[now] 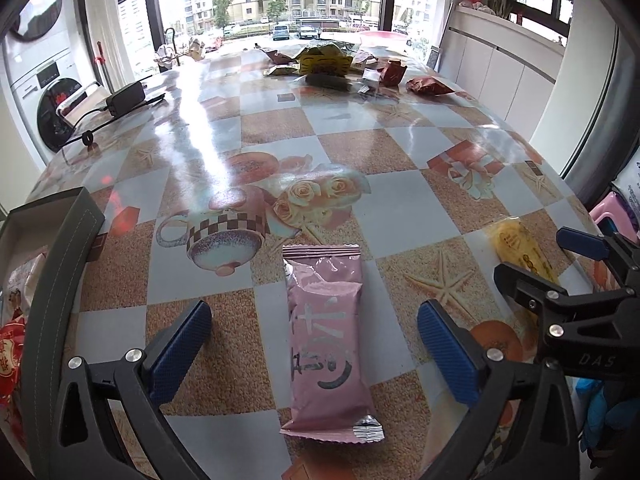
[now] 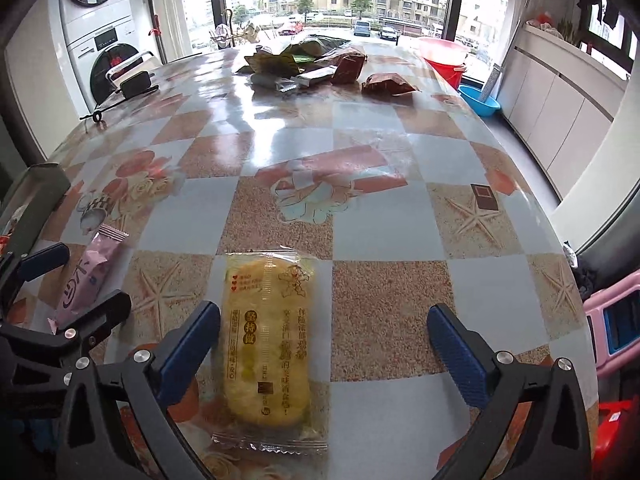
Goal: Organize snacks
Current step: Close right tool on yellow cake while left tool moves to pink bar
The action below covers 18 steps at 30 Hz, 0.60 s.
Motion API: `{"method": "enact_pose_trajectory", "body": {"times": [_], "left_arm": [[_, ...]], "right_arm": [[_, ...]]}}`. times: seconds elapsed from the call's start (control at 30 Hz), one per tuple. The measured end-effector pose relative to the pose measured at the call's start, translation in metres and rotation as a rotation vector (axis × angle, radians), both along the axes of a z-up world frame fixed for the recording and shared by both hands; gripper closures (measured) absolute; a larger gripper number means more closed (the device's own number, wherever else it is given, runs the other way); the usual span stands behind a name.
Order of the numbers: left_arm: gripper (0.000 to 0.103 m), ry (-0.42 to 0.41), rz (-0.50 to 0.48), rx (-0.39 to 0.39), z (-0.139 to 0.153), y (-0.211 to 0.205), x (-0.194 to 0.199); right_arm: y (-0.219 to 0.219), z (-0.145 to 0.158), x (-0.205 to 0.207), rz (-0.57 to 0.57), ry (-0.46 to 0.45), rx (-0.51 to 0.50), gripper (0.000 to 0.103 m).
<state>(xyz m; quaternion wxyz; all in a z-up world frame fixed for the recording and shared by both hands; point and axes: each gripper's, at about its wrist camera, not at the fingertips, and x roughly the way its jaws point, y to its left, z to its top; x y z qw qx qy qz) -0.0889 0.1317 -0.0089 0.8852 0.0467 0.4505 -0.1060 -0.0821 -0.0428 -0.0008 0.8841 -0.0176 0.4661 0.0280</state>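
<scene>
Left claw (image 1: 314, 344) spread wide, low over the glossy checkered worktop (image 1: 400, 160), straddling a pink foil snack packet (image 1: 328, 344) lying lengthwise between the blue pads, touching neither. Right claw (image 2: 324, 346) likewise spread, around a clear-wrapped yellow rice cracker (image 2: 266, 344) lying nearer its left pad. Left of the left claw, an open dark grey box (image 1: 82, 216) holding red-and-white packets. Far ahead of both claws, a heap of brown and yellow snack wrappers (image 1: 332, 64).
</scene>
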Motion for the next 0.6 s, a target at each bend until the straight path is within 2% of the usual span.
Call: {"method": "enact_pose_trajectory", "body": {"times": [0.6], "left_arm": [[0.001,-0.004,0.002,0.002,-0.0004,-0.0001,-0.0008]], "right_arm": [[0.0,-0.0005,0.0004,0.002,-0.004,0.001,0.0]]}}
